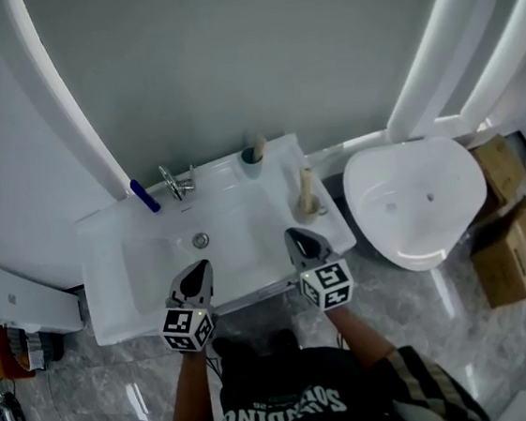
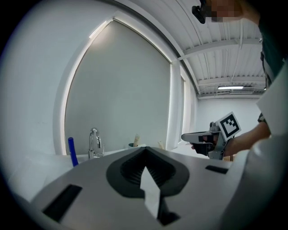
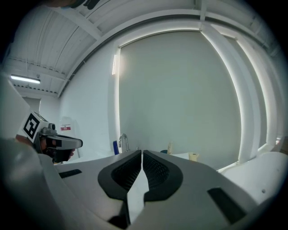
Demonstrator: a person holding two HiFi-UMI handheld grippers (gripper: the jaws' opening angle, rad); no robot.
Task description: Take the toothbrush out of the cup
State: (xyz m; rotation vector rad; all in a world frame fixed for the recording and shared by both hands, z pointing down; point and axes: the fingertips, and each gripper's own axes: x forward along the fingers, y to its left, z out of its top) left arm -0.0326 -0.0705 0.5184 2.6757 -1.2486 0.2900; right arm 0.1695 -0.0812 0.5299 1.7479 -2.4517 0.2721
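Fingers of the left gripper [image 2: 145, 152] and of the right gripper [image 3: 141, 153] are pressing together, holding nothing. Both grippers are hovering side by side over the front edge of the white sink [image 1: 102, 289], pointing toward its back ledge. The toothbrush [image 1: 259, 148] is standing upright in the cup [image 1: 251, 166] on that ledge, right of the faucet [image 1: 177, 181]. It is lying well beyond both pairs of fingertips, nearer the right gripper.
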